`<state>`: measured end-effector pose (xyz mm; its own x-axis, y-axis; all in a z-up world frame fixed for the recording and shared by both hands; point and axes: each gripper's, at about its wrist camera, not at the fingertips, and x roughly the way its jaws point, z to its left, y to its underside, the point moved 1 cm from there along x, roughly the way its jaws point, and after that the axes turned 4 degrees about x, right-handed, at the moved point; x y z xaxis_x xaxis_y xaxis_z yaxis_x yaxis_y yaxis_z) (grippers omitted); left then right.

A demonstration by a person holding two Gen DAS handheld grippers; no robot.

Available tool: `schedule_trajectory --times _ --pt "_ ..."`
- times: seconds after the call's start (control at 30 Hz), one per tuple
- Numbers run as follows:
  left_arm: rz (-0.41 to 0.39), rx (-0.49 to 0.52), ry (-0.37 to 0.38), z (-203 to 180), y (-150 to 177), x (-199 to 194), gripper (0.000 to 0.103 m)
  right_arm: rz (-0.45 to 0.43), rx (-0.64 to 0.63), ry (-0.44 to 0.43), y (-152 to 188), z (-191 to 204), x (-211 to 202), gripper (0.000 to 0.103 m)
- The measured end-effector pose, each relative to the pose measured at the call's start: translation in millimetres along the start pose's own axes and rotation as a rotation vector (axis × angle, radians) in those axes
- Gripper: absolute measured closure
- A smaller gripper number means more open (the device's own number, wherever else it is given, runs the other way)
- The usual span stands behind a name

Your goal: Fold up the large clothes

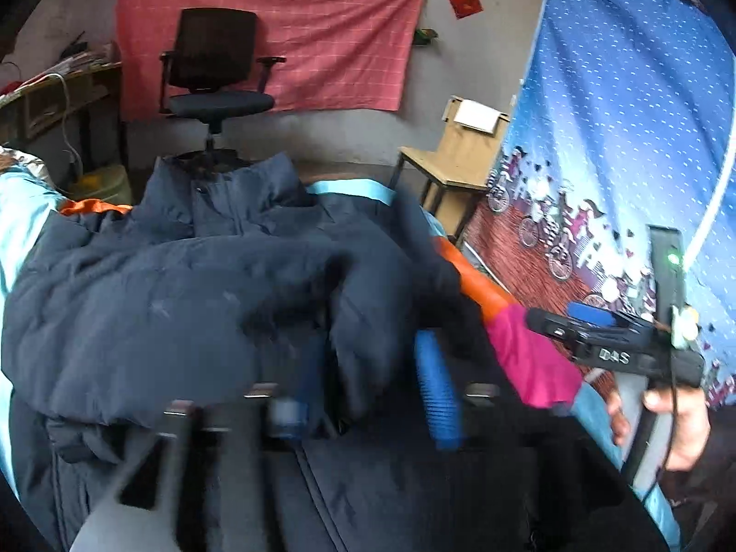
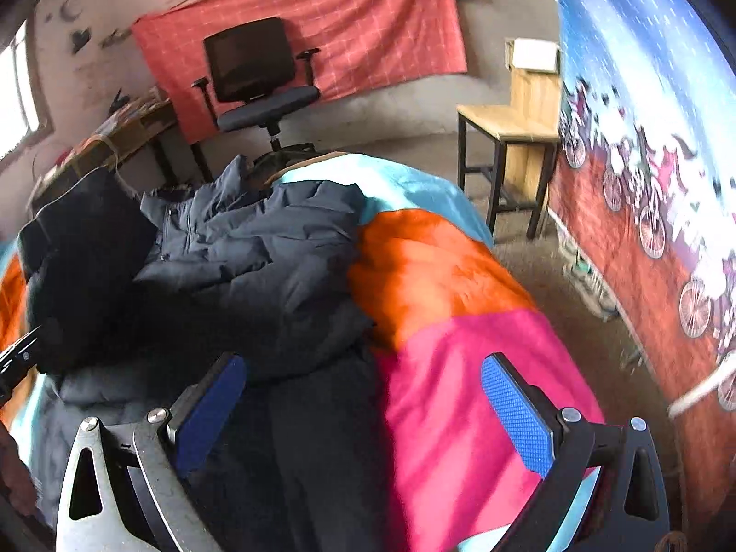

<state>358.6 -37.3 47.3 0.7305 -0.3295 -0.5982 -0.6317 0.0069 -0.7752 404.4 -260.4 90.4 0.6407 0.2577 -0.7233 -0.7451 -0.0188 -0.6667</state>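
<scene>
Left gripper [image 1: 363, 395], nearest the lens in the left wrist view: both blue pads blurred, jaws apart, a fold of the dark navy padded jacket [image 1: 184, 303] lying between and over them; whether the pads actually pinch the fabric cannot be told. Right gripper [image 2: 363, 409], nearest the lens in the right wrist view: blue pads [image 2: 520, 418] spread wide, nothing between them, poised above the jacket's lower edge and the pink panel of the bedcover [image 2: 460, 391]. The same right gripper seen from the left wrist view at far right, held in the person's hand [image 1: 676, 418], a green indicator light showing on its body. Jacket: spread across the bed with its collar pointing away from the cameras, one sleeve or side panel folded over the front, zip line visible along the nearer part. Bedcover: blocks of pink, orange and light blue, exposed to the right of the jacket. Beyond the bed: black office chair [image 2: 257, 78] standing before a red checked cloth [image 2: 368, 18] hung on the wall; wooden chair [image 2: 515, 133] to the right; desk [image 2: 115, 133] with clutter to the left. Right margin: blue curtain [image 1: 621, 115] printed with bicycles.
</scene>
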Motion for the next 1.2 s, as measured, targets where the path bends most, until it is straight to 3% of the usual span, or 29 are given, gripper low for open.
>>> schedule_trajectory --times 0.07,0.17,0.23,0.33,0.47,0.53,0.57,0.6,0.7,0.73,0.83,0.97,1.07,1.2 --pt "-0.018 0.006 0.03 0 4 -9 0.036 0.02 0.007 -0.063 1 4 7 0.0" --pt "0.011 -0.019 0.054 3 11 -10 0.035 0.074 0.135 -0.316 5 -3 18 0.0" --pt "0.022 -0.041 0.024 14 18 -17 0.035 0.142 0.222 -0.424 9 -4 29 0.0" --pt "0.038 -0.098 -0.075 44 28 -33 0.035 0.215 0.238 -0.436 17 6 45 0.0" --pt "0.075 -0.206 -0.137 91 42 -55 0.035 0.303 0.35 -0.482 29 17 67 0.0" --pt "0.078 -0.232 -0.205 116 47 -69 0.035 0.287 0.389 -0.493 29 19 70 0.019" --pt "0.076 -0.244 -0.244 131 49 -77 0.035 0.301 0.394 -0.497 28 22 73 0.042" --pt "0.077 -0.252 -0.273 140 49 -82 0.035 0.316 0.401 -0.51 28 24 75 0.054" --pt "0.077 -0.274 -0.352 167 48 -95 0.035 0.305 0.419 -0.5 21 27 74 0.089" --pt "0.079 -0.276 -0.375 173 48 -97 0.035 0.299 0.405 -0.505 15 28 72 0.094" --pt "0.104 -0.259 -0.427 186 45 -98 0.035 0.198 0.296 -0.468 -13 28 49 0.096" --pt "0.132 -0.239 -0.454 195 39 -87 0.035 0.101 0.263 -0.443 -40 29 32 0.096" --pt "0.134 -0.235 -0.438 200 37 -76 0.035 0.105 0.236 -0.393 -36 34 38 0.096" --pt "0.169 -0.201 -0.449 207 36 -55 0.035 0.173 0.157 -0.235 -11 43 65 0.092"
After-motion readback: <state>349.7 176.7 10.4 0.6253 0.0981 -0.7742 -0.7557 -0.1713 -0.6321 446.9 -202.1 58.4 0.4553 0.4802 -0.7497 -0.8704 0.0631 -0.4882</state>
